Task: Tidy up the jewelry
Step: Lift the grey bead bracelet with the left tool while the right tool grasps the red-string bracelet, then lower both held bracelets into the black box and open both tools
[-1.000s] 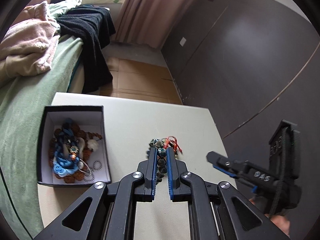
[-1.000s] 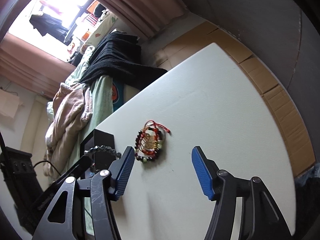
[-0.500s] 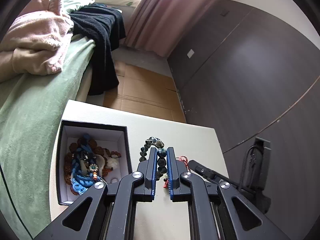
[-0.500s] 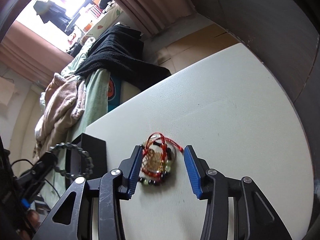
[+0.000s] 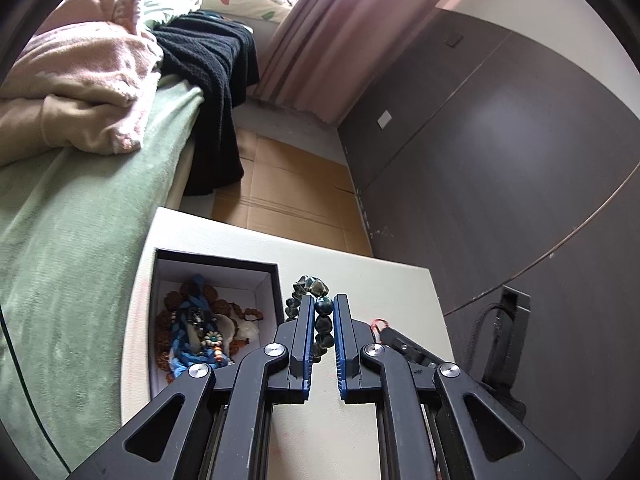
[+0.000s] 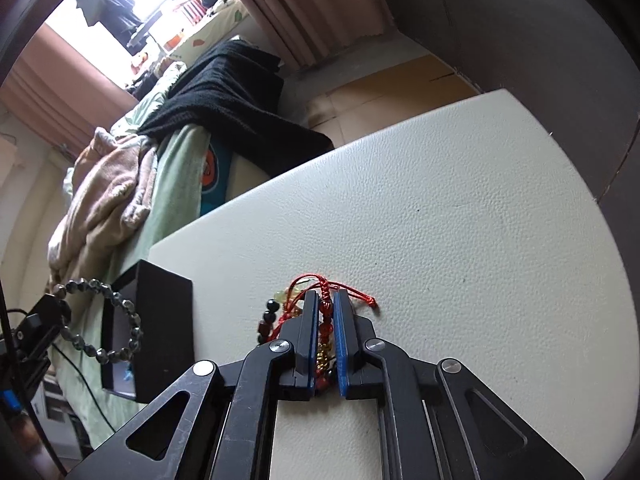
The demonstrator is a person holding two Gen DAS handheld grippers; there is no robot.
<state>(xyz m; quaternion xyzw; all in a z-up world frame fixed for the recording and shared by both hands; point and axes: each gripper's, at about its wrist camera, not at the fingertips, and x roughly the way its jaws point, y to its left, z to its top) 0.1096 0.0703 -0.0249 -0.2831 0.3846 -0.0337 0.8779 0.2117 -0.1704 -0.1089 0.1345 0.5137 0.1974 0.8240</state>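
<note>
My left gripper (image 5: 320,304) is shut on a dark green bead bracelet (image 5: 316,288) and holds it above the table, just right of the black jewelry box (image 5: 218,268). The box holds several bracelets, among them a blue braided one (image 5: 192,340). My right gripper (image 6: 325,300) is shut on a red cord bracelet bundle (image 6: 320,286) with red, gold and black beads that lies on the cream table (image 6: 440,220). The right wrist view shows the left gripper's bracelet (image 6: 100,316) hanging beside the box (image 6: 160,320). The right gripper's tip (image 5: 400,344) shows in the left wrist view.
A bed with a green cover (image 5: 72,220), pink clothes (image 5: 80,80) and a black blanket (image 5: 212,80) borders the table's left side. A dark wall (image 5: 500,160) stands on the right. Cardboard covers the floor (image 5: 288,188) beyond the table's far edge.
My right gripper has moved onto the red bracelet bundle and closed on it. My left gripper has lifted the green bead bracelet and carried it left toward the box.
</note>
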